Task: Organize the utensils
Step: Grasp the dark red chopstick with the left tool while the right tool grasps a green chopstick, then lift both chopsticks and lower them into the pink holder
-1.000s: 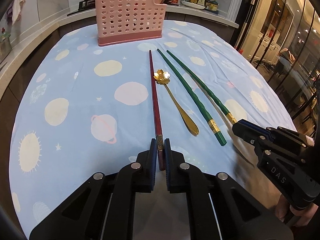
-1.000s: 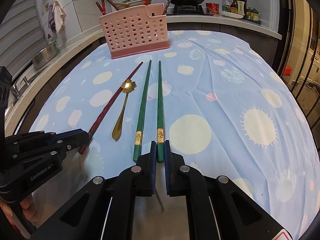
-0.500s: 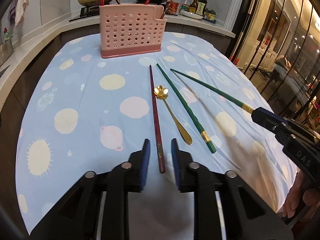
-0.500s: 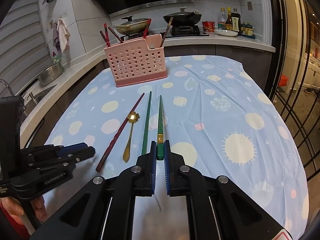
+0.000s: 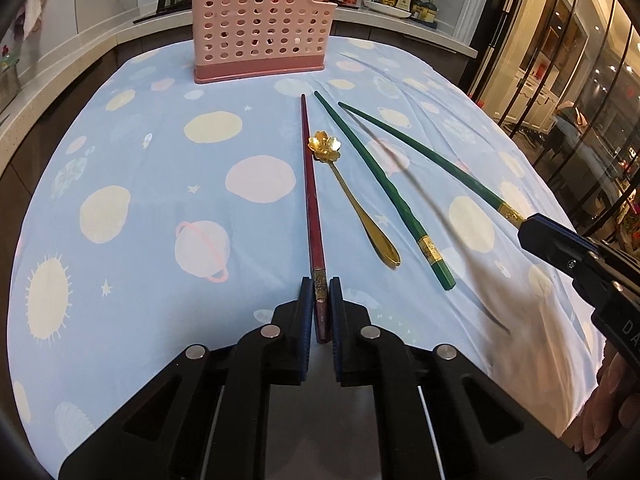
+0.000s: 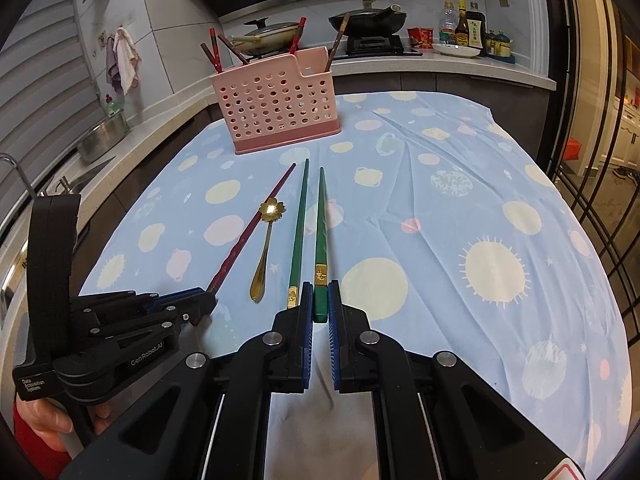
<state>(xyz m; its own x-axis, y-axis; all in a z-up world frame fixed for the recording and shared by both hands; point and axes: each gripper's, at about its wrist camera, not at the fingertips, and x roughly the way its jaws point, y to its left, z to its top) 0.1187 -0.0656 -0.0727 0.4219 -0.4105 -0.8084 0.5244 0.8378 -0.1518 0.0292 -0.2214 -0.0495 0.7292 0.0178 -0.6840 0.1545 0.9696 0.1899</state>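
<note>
My left gripper (image 5: 320, 292) is shut on the near end of a dark red chopstick (image 5: 310, 196) that lies on the blue tablecloth. My right gripper (image 6: 320, 296) is shut on the end of a green chopstick (image 6: 321, 232) and holds it lifted off the cloth. A second green chopstick (image 5: 384, 188) and a gold flower-headed spoon (image 5: 352, 200) lie between them. The pink perforated utensil holder (image 5: 260, 24) stands at the far side, with several chopsticks in it (image 6: 216, 50). The right gripper also shows at the right edge of the left wrist view (image 5: 532, 232).
The table carries a blue cloth with planet prints (image 5: 140, 200). Behind it a counter holds pans (image 6: 368, 20), sauce bottles (image 6: 464, 28) and a sink (image 6: 100, 136) at the left. Glass doors (image 5: 592, 80) stand to the right.
The left gripper, open half a second ago, has closed on the red chopstick's end. The right gripper has raised its green chopstick higher off the cloth.
</note>
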